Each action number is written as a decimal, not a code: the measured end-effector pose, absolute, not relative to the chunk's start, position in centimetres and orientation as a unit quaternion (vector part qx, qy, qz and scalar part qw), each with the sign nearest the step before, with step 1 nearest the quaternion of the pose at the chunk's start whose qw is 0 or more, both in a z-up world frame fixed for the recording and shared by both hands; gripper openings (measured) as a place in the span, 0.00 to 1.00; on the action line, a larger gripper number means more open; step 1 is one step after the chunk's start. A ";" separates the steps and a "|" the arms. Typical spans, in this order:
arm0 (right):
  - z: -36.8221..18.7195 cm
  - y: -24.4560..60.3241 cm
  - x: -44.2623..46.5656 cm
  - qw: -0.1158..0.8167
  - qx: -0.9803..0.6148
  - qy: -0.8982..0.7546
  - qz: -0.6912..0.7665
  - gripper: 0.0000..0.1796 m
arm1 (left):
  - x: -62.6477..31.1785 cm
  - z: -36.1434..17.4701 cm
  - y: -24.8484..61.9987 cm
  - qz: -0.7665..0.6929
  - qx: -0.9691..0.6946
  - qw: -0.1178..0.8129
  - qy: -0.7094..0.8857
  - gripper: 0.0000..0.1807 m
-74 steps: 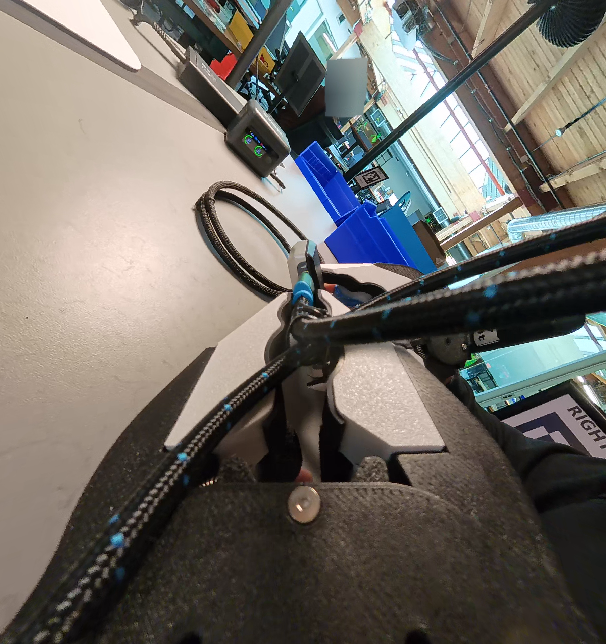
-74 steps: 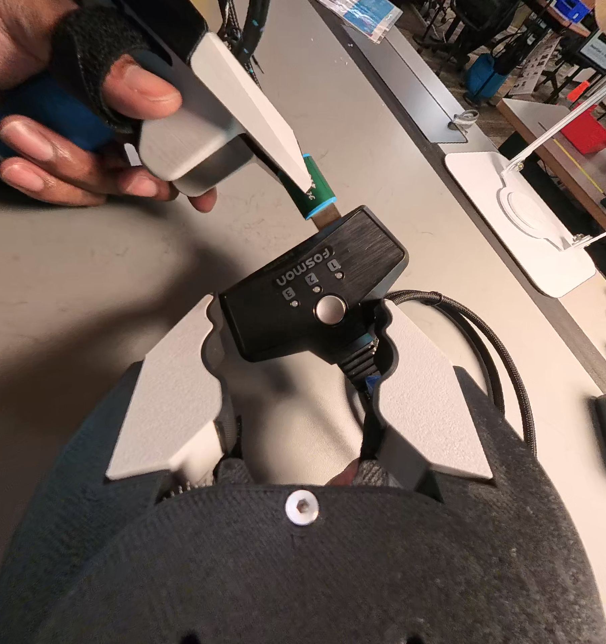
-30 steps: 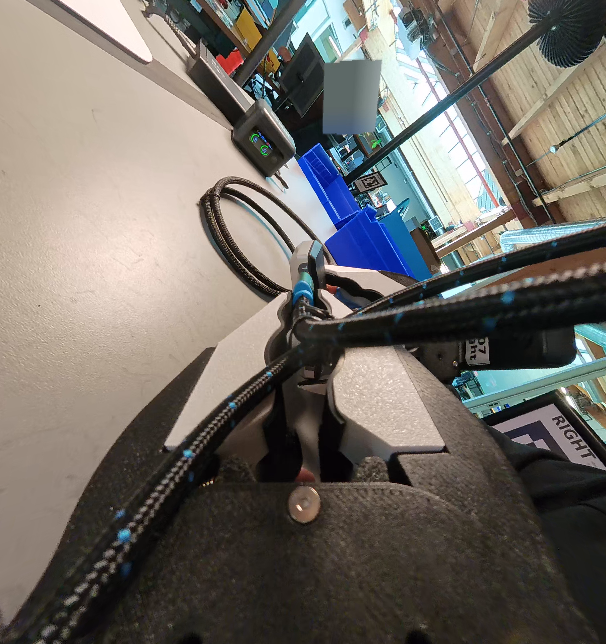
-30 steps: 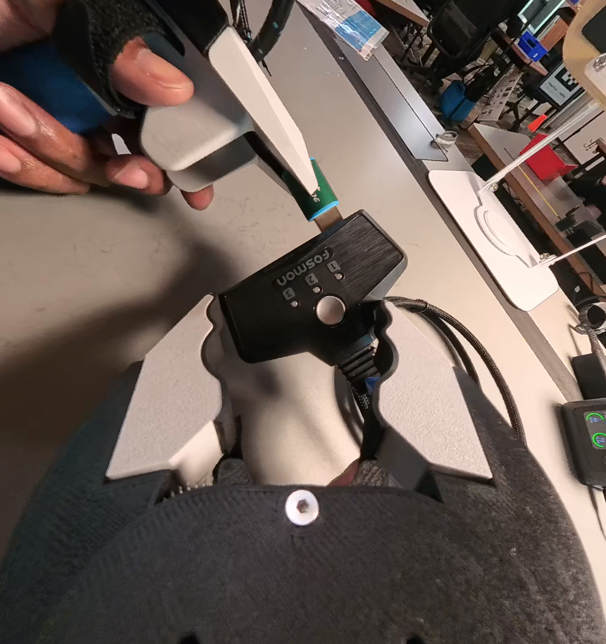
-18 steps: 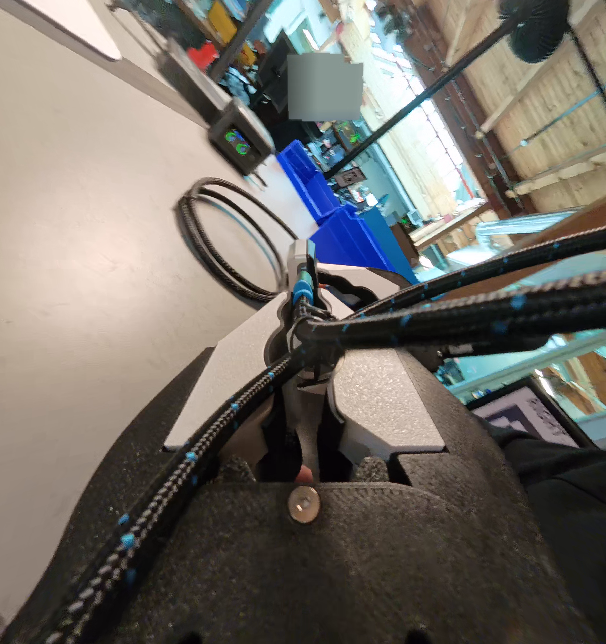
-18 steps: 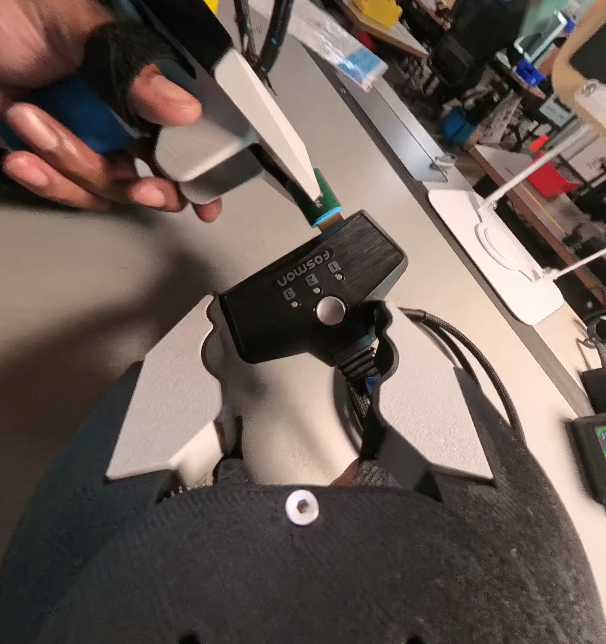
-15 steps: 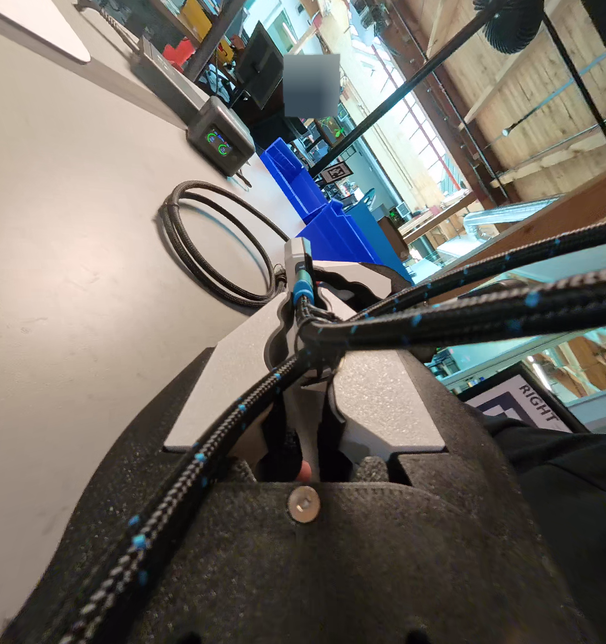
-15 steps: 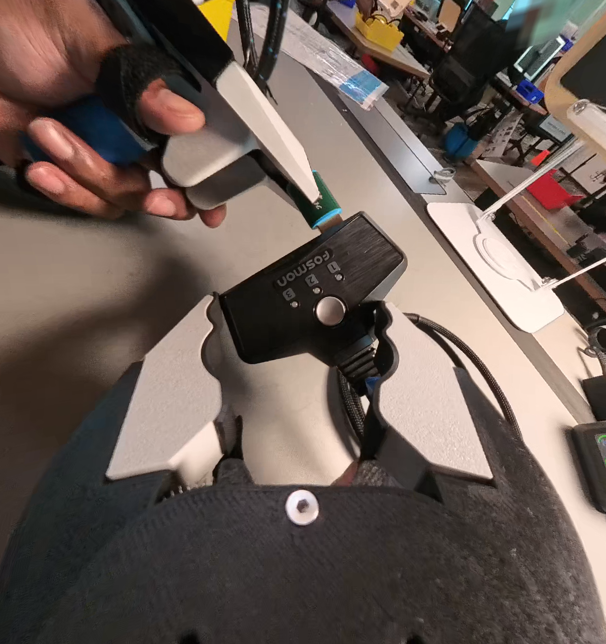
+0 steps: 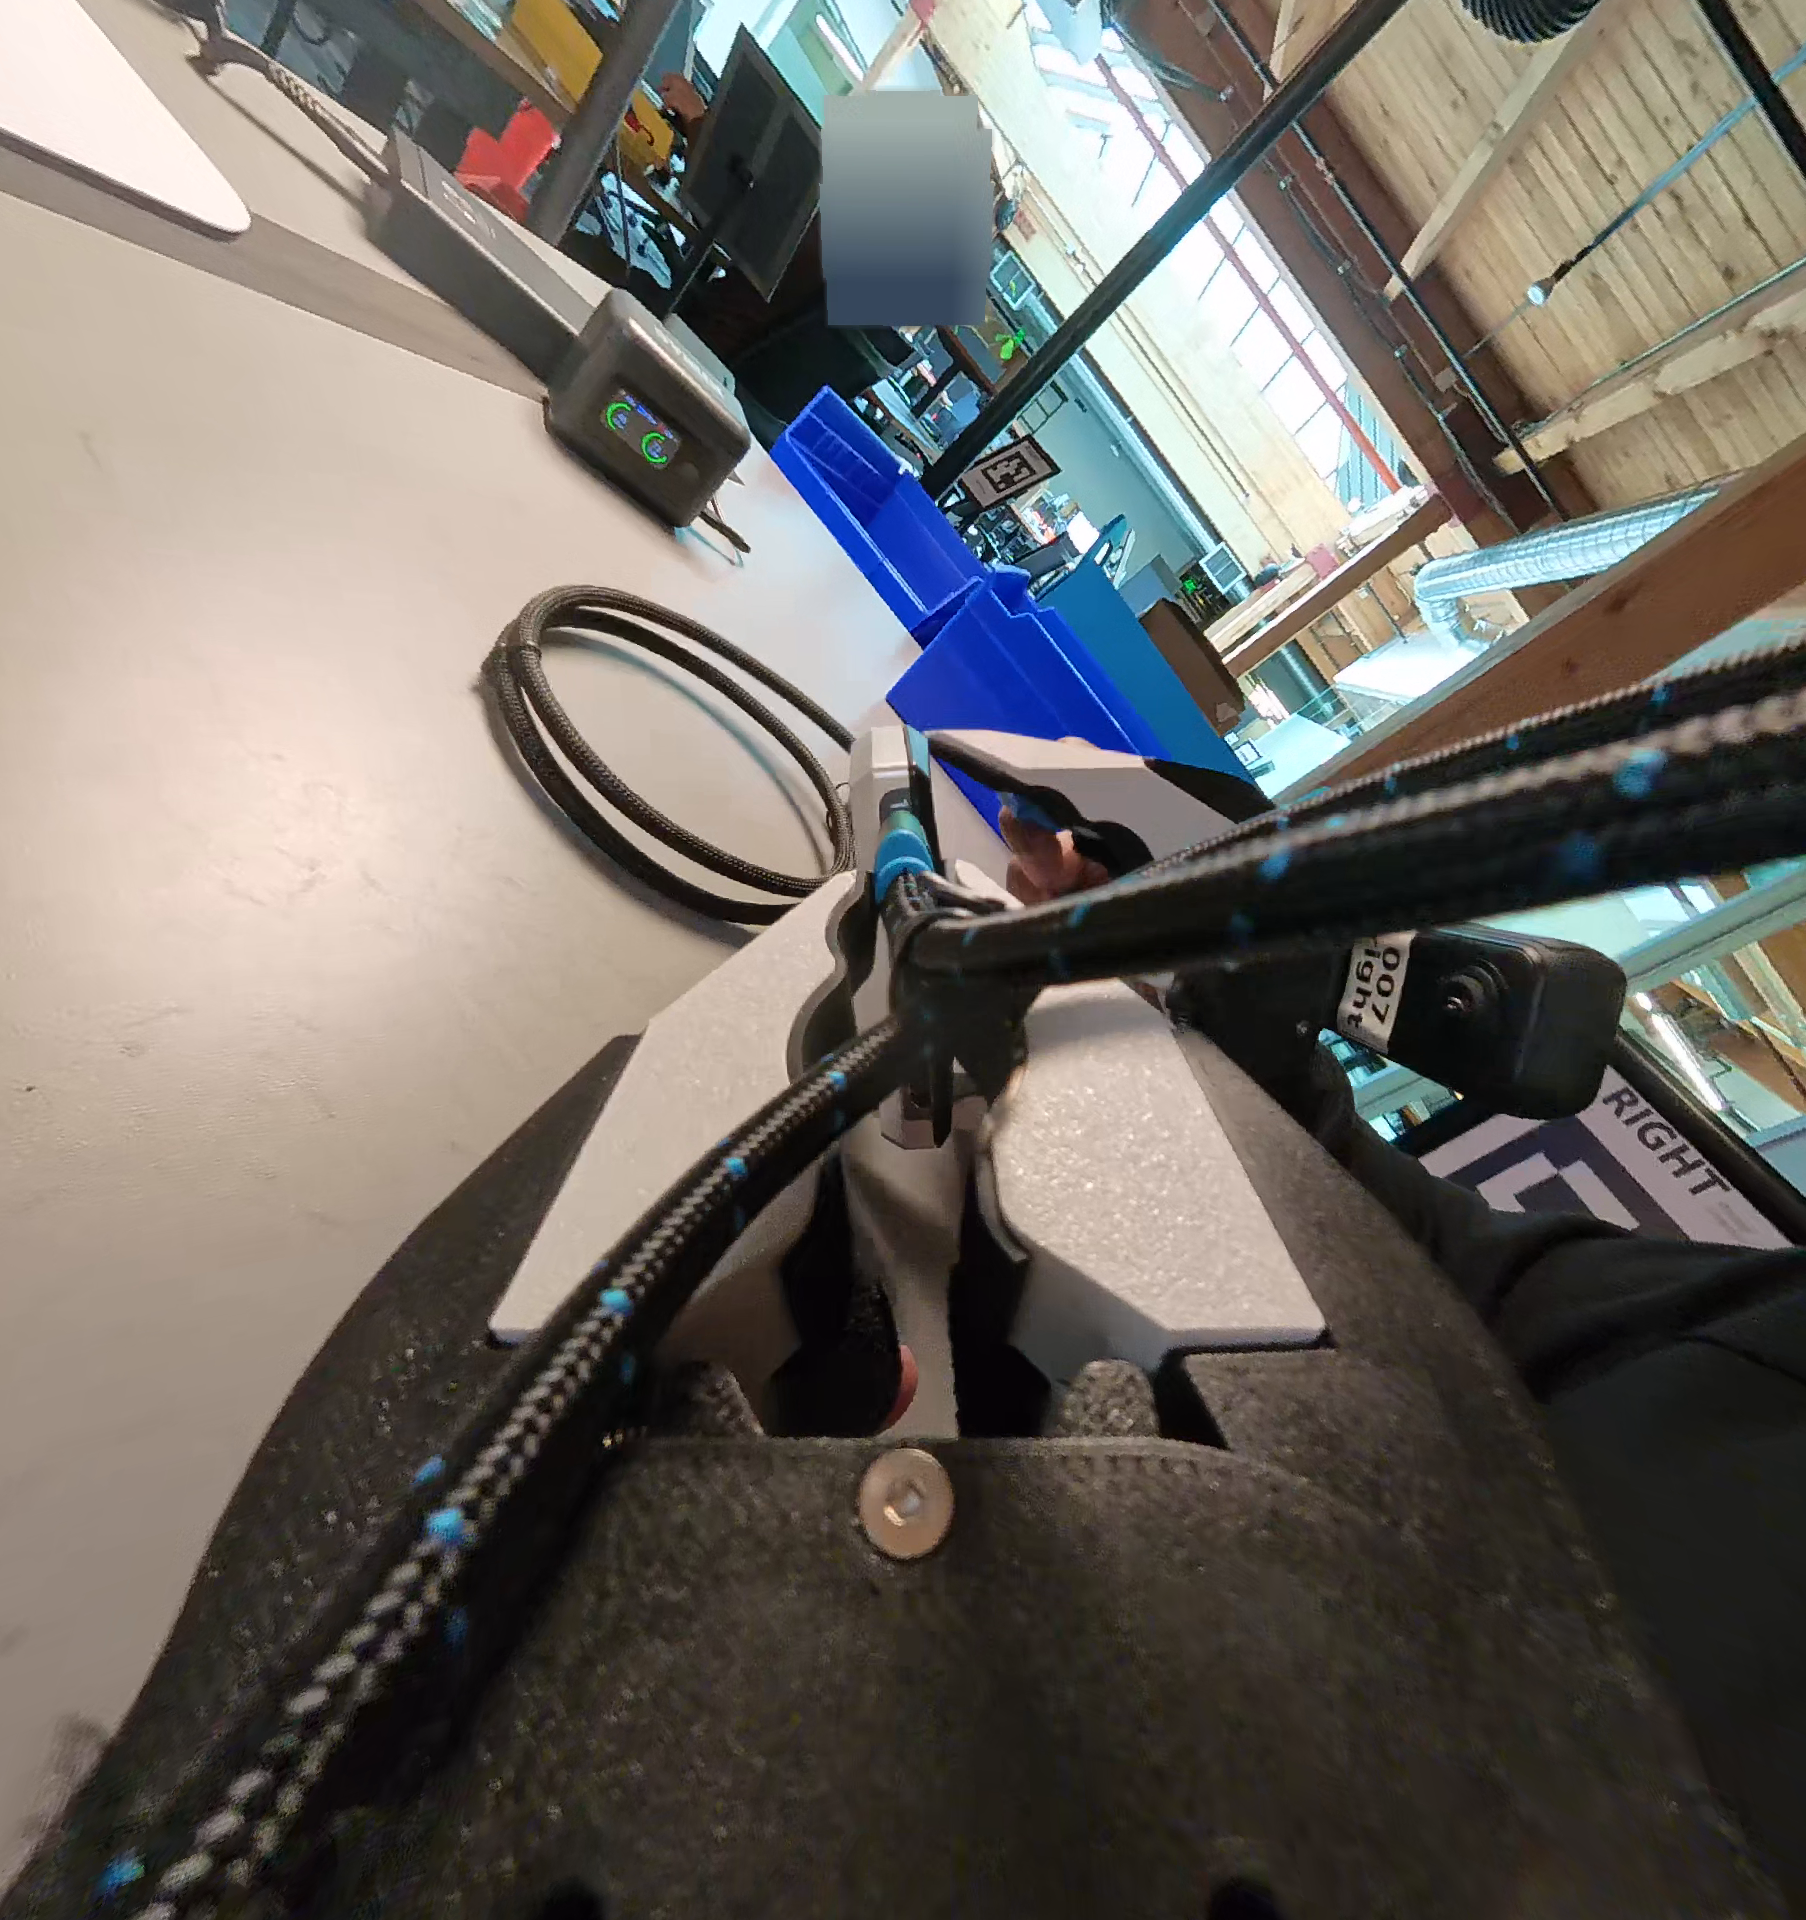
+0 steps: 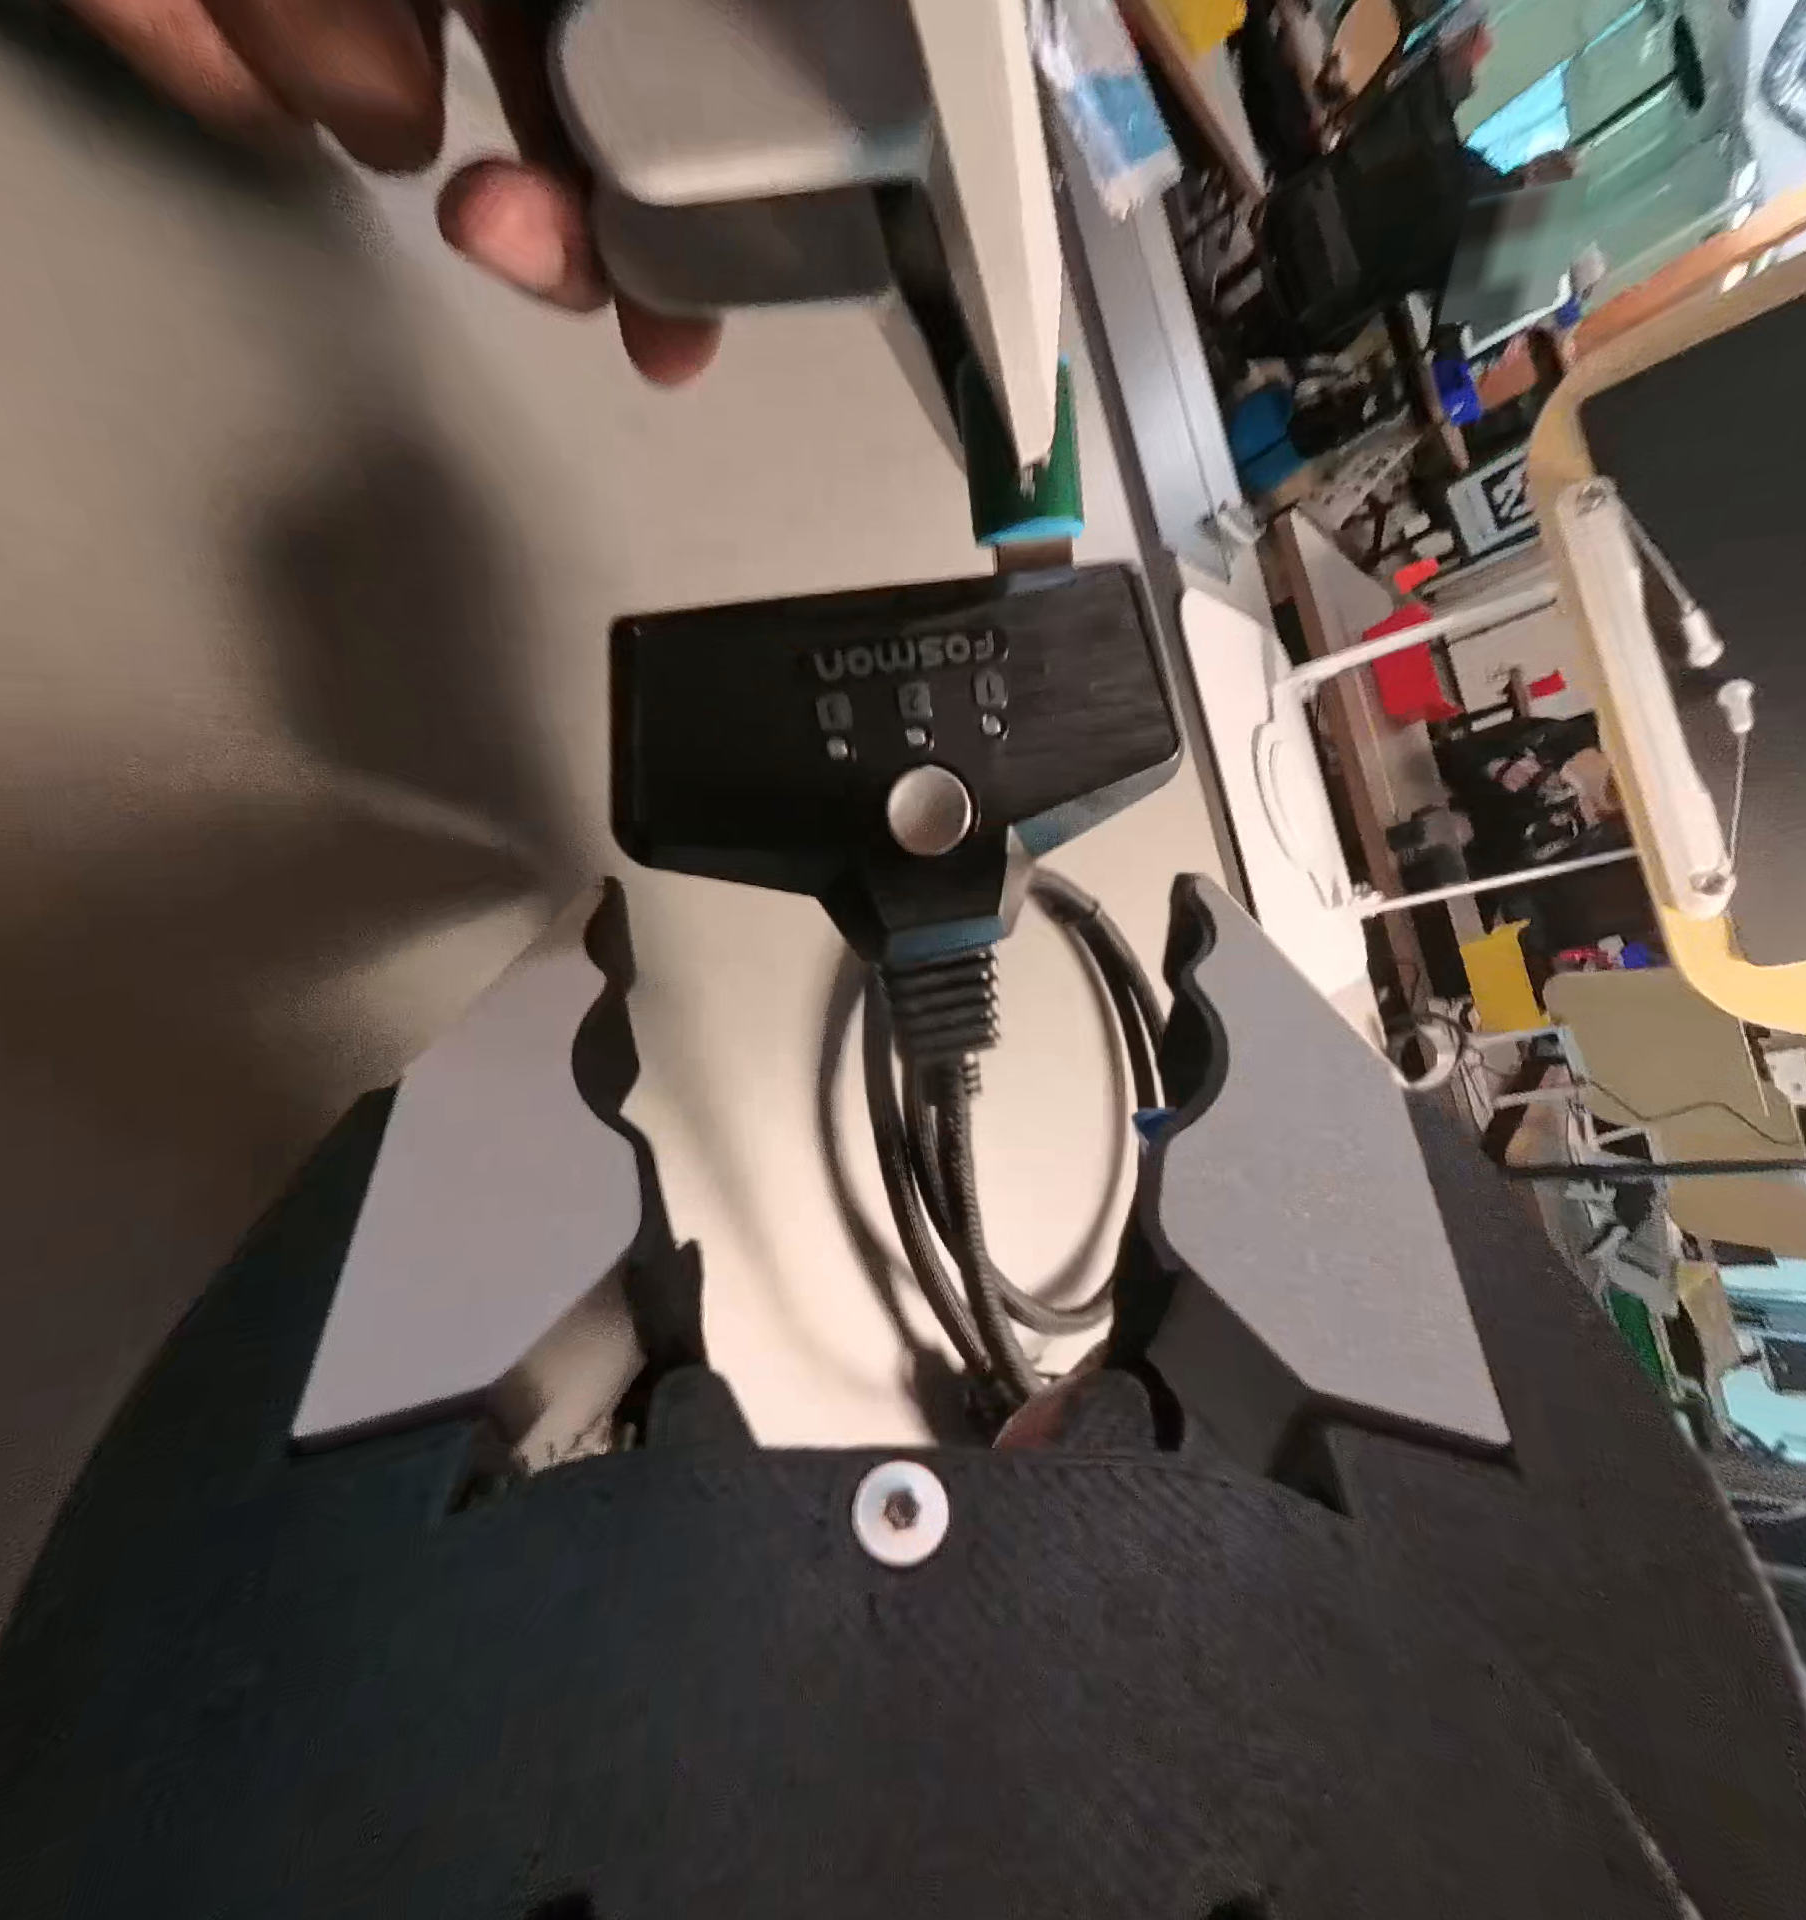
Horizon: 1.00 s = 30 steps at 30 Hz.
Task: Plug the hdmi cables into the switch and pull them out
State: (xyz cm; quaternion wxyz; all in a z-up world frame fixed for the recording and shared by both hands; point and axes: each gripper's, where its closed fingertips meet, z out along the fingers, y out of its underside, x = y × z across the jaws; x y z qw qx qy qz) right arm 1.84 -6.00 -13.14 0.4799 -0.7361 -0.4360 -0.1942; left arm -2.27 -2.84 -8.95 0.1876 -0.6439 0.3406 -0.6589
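The black HDMI switch (image 10: 878, 717) lies just ahead of my right gripper (image 10: 899, 914), whose jaws stand wide open on either side of the switch's tail cable (image 10: 940, 1039), touching nothing. My left gripper (image 10: 1003, 416), held by a hand, is shut on a green HDMI plug (image 10: 1024, 488) whose metal tip sits in a port on the switch's far edge. In the left wrist view, my left gripper (image 9: 909, 935) clamps the plug (image 9: 897, 852). The switch (image 9: 883, 769) shows edge-on beyond it. Braided cables (image 9: 1346, 862) cross the view.
A coiled black cable (image 9: 608, 769) lies on the grey table (image 9: 203, 727). A power bank with green lights (image 9: 650, 426) and blue bins (image 9: 1024, 675) stand farther back. A white lamp base (image 10: 1231, 707) sits at the table's far side. My hands' fingertips stand some 7 centimeters from each other.
My right gripper has opened, let go of the switch and drawn back from it. My left gripper still holds the plug in the switch's port.
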 end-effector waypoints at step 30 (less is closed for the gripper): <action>-12.3 -6.6 0.3 0.506 -0.707 -0.461 -0.180 0.41 | -2.7 -8.4 -5.8 -0.702 -0.590 0.107 0.385 0.07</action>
